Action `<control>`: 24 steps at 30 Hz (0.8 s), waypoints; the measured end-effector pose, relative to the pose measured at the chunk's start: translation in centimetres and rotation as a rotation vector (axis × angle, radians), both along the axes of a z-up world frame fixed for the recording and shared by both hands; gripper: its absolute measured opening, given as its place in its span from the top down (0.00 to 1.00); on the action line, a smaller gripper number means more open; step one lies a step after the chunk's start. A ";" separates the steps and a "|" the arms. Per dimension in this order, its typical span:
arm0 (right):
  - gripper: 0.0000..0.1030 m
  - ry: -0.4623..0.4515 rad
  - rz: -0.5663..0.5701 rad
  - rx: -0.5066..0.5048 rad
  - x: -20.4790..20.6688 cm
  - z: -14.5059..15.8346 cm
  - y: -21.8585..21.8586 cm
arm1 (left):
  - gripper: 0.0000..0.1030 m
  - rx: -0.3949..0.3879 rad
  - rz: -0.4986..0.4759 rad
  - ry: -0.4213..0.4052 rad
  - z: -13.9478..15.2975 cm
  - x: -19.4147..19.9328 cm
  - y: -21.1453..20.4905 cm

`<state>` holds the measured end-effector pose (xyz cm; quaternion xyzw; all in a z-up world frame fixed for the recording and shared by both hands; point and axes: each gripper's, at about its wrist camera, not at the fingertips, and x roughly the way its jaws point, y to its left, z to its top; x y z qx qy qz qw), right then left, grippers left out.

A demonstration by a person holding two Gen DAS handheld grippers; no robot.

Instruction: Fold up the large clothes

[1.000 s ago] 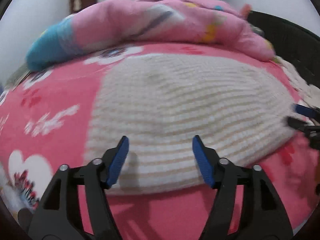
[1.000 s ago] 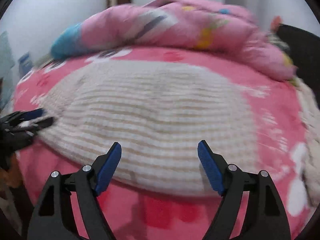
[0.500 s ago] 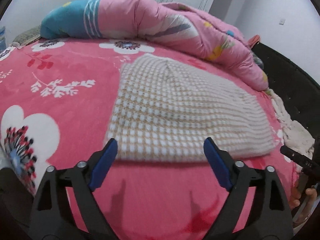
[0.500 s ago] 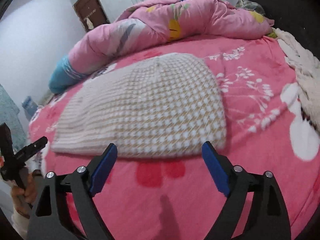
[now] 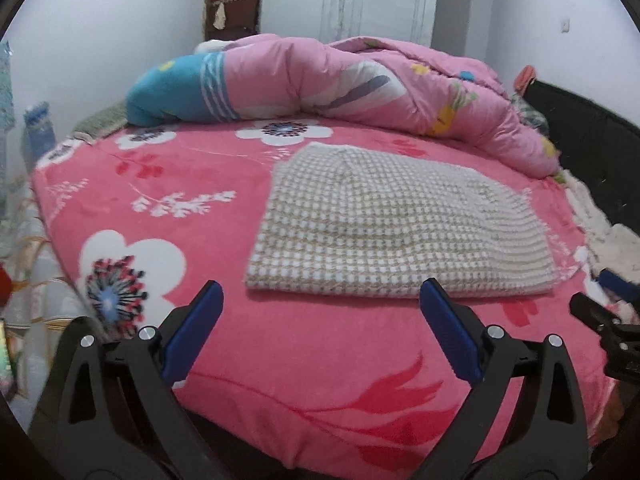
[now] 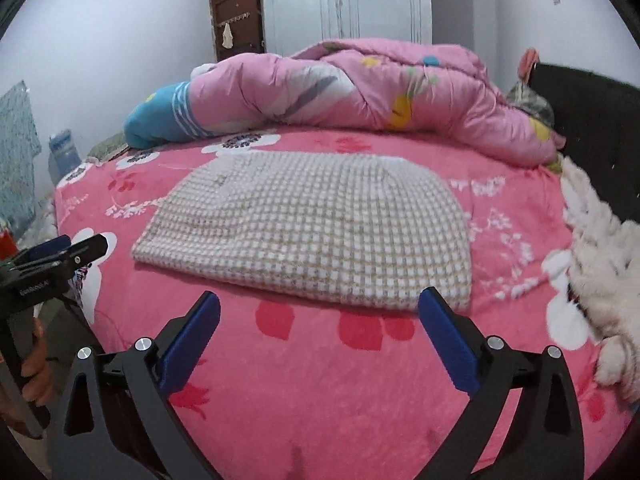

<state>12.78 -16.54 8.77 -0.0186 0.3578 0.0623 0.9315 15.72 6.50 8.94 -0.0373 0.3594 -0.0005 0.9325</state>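
A folded cream and tan checked knit garment (image 5: 396, 228) lies flat on the pink flowered bed cover (image 5: 168, 216); it also shows in the right wrist view (image 6: 312, 232). My left gripper (image 5: 320, 328) is open and empty, held back from the garment's near edge above the bed's front. My right gripper (image 6: 318, 334) is open and empty, also short of the garment's near edge. The right gripper shows at the right edge of the left wrist view (image 5: 600, 312), and the left gripper at the left edge of the right wrist view (image 6: 60, 256).
A bunched pink quilt with a blue end (image 5: 340, 80) lies along the back of the bed. A white fluffy cloth (image 6: 600, 240) lies at the right edge beside a black headboard (image 6: 592, 128). A brown door (image 6: 238, 12) stands behind.
Both grippers have pulled back and up from the garment, which lay right at the fingers before. Both sets of jaws have opened wider. The garment has stayed flat.
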 end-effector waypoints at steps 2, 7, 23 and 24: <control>0.06 -0.008 -0.020 -0.025 -0.1 0.1 0.3 | 0.08 0.019 0.020 0.001 0.4 -0.3 0.0; 0.06 -0.055 -0.033 -0.063 -0.7 0.4 0.9 | 0.08 0.094 0.077 -0.019 1.1 -0.7 -0.1; 0.06 -0.012 -0.039 0.010 -0.5 0.2 0.6 | 0.08 0.062 0.109 0.035 0.4 -0.4 0.2; 0.06 -0.007 -0.038 0.011 -0.5 0.1 0.6 | 0.08 0.054 0.109 0.042 0.3 -0.4 0.2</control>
